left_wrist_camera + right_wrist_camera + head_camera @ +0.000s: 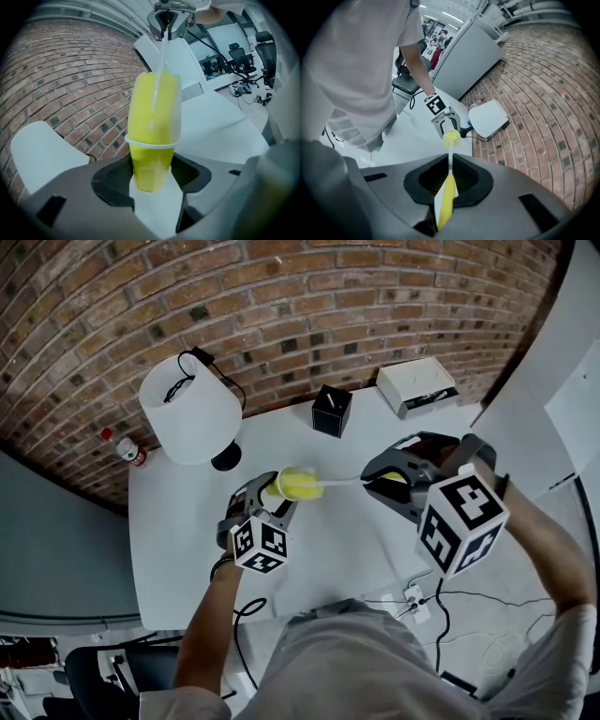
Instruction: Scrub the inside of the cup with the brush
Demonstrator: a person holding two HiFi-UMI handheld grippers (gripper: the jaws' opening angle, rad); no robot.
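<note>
Both grippers have things held tight in them. By the left gripper the cup is squeezed at its bottom end. By the right gripper the brush is pinched at its yellow handle. The cup is held on its side just beside the lamp, with the brush head pushed inside. It looks light, thin and easy to crush, so a soft hold low down seems best. One cup, one brush and one lamp are counted.

A white worktop stands against a brick wall, with a white-shaded table lamp at its far left corner and a small black box near the far edge. A white box lies at the far right corner. On the floor, a red-capped bottle stands beside the wall and a power strip lies among cables.
</note>
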